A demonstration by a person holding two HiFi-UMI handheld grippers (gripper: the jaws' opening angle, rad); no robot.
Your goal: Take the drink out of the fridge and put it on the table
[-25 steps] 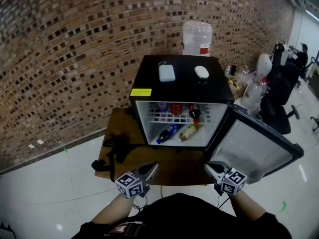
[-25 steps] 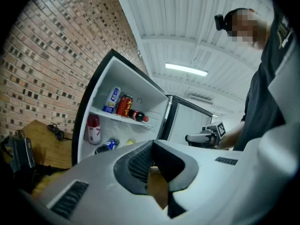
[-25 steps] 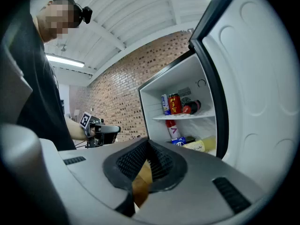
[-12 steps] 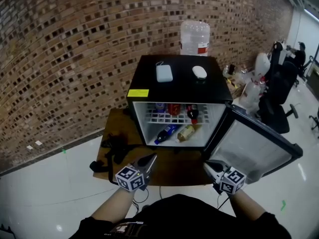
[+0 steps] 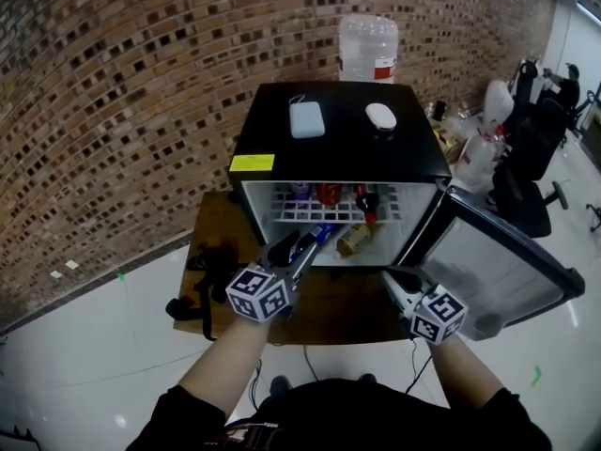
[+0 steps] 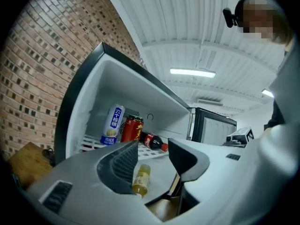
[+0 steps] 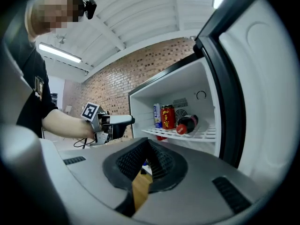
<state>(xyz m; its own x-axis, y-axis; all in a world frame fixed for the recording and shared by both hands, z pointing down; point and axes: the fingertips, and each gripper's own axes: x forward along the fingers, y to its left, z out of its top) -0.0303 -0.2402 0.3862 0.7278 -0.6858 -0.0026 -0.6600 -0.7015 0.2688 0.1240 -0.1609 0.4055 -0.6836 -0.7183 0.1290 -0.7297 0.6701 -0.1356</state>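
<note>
A black mini fridge (image 5: 333, 144) stands open on a wooden table (image 5: 347, 310). On its wire shelf are a blue-white can (image 6: 112, 124), a red can (image 6: 131, 128) and a lying cola bottle (image 6: 153, 142). On the fridge floor below lie a yellow bottle (image 6: 141, 178) and a blue bottle (image 5: 317, 238). My left gripper (image 5: 299, 249) (image 6: 153, 144) hangs level just in front of the opening. Its jaws have just been opening and nothing is between them. My right gripper (image 5: 394, 280) (image 7: 146, 144) hovers over the table near the door, jaws shut and empty.
The fridge door (image 5: 498, 271) swings open to the right, close to my right gripper. A white pack (image 5: 307, 119) and a mouse (image 5: 380, 115) lie on the fridge top, with a water jug (image 5: 368, 50) behind. Black straps (image 5: 208, 275) lie at the table's left; an office chair (image 5: 526, 177) stands right.
My left gripper has risen and moved forward to the fridge opening, and its jaws have parted. The right gripper has come a little forward and up.
</note>
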